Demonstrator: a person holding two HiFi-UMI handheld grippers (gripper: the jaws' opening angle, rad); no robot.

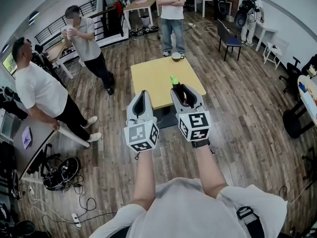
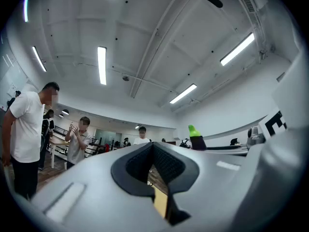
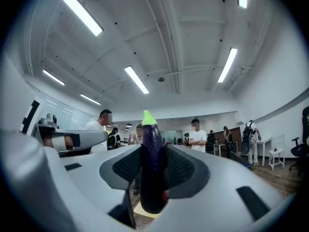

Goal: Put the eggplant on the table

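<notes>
Head view looks steeply down on both tools, held out side by side ahead of the person's forearms, over a wooden plank floor (image 1: 237, 108). The right tool (image 1: 182, 92) grips the eggplant (image 1: 177, 86), which stands upright between its jaws with the bright green stem end on top. In this view the eggplant shows against the near part of the square yellow worktop (image 1: 153, 76); it is up in the air and not resting on that surface. A cup (image 1: 177, 56) sits at the worktop's far edge.

Right gripper view shows the dark purple eggplant (image 3: 153, 163) clamped by the black ribbed pads (image 3: 126, 166) on both sides, its rounded lower end hanging free below them, with a strip of yellow worktop (image 3: 141, 209) seen underneath.

The left tool (image 1: 143, 97) is closed and holds nothing. Left gripper view shows its jaw tips meeting (image 2: 152, 146), with only a narrow gap lower down, through which a sliver of yellow shows. The eggplant's green tip (image 2: 194, 131) appears off to its right.

Three people stand around the room: one in a white T-shirt (image 1: 37, 90) at the left, one in a grey shirt (image 1: 86, 38) further back, and one with folded arms (image 1: 172, 4) beyond the worktop.
</notes>
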